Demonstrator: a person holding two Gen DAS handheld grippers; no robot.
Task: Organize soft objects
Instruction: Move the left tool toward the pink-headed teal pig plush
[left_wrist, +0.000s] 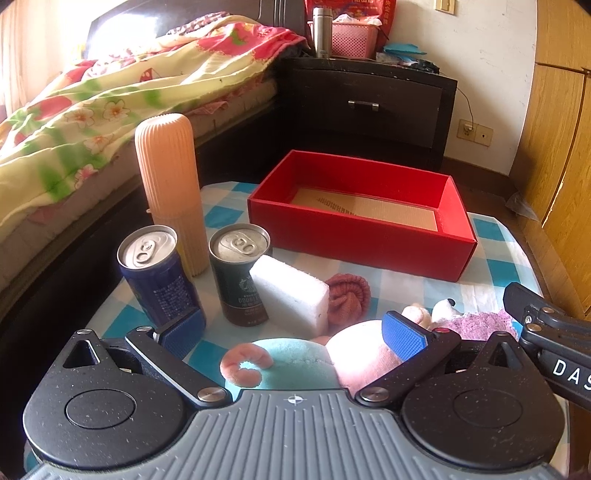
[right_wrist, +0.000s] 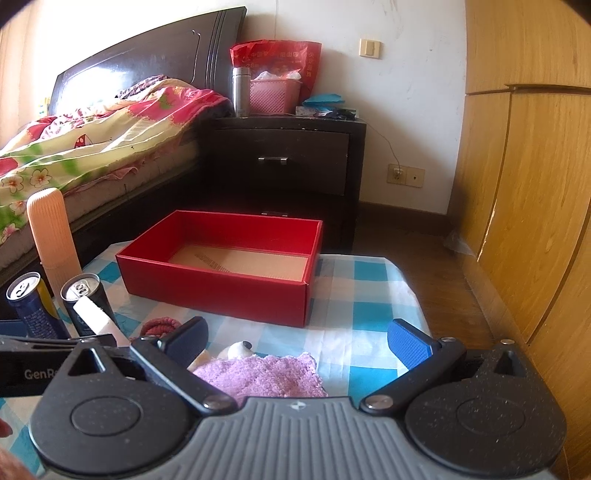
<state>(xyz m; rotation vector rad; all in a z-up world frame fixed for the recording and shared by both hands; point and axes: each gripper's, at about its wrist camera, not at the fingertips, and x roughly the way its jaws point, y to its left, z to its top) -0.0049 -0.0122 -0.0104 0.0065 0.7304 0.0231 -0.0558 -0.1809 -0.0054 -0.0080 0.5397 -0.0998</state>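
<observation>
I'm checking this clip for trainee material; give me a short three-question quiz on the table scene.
1. True or false: the red box already holds a soft toy.
2. Which thing lies directly ahead of the right hand-held gripper? A) purple fuzzy cloth B) blue can C) ribbed peach bottle
3. Fill in: the white foam block leans against the dark ____ can.

Key: 1 false, only its cardboard floor shows. 2 A. 3 coffee; both grippers, the left hand-held gripper included, are open and hold nothing.
</observation>
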